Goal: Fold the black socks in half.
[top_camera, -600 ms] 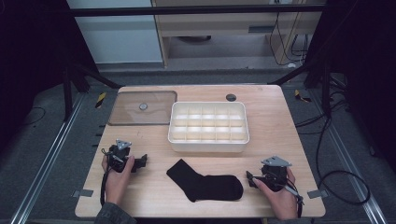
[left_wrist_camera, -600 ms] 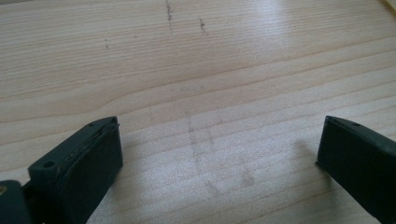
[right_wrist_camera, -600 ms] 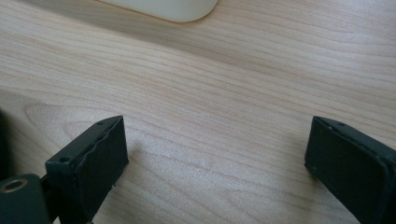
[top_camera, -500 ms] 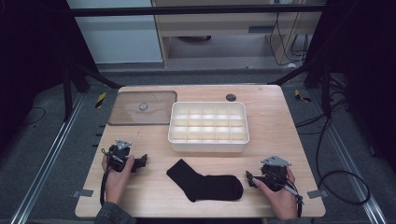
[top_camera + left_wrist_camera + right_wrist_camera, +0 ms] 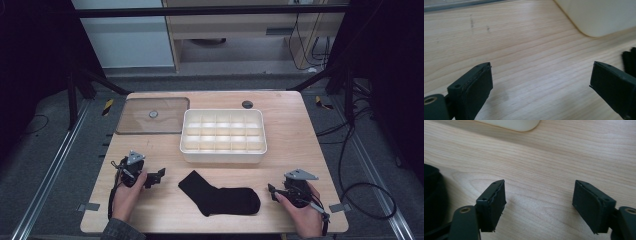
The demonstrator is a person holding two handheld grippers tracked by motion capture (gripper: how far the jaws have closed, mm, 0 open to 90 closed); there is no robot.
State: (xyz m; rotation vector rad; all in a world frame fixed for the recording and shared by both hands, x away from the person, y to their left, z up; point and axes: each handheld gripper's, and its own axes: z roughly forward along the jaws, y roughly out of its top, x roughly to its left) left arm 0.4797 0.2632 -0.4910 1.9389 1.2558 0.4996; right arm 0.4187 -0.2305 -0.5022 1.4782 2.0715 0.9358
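High view, table from above: black sock (image 5: 220,196) flat on the wood, between the left gripper (image 5: 159,175) and the right gripper (image 5: 271,190), near both, touched by neither. Both sets of jaws spread wide, nothing between them. Beyond the sock, away from both hands, white divided box (image 5: 223,134) with every compartment bare; clear lid (image 5: 152,115) flat on the table (image 5: 290,125) just beside it, ahead of the left gripper. Work judged barely begun: sock not yet gripped, nothing yet in the box; picking up and stowing, probably after folding, all still to come.

Left gripper view, close on the boards: left gripper (image 5: 541,82) gaping over bare wood, dark edge of the sock just outside one jaw, a rounded box corner ahead. Right gripper view: right gripper (image 5: 539,197) likewise unloaded, a dark mass at the frame's edge beside one jaw, likely the sock's toe, too blurred to swear to.
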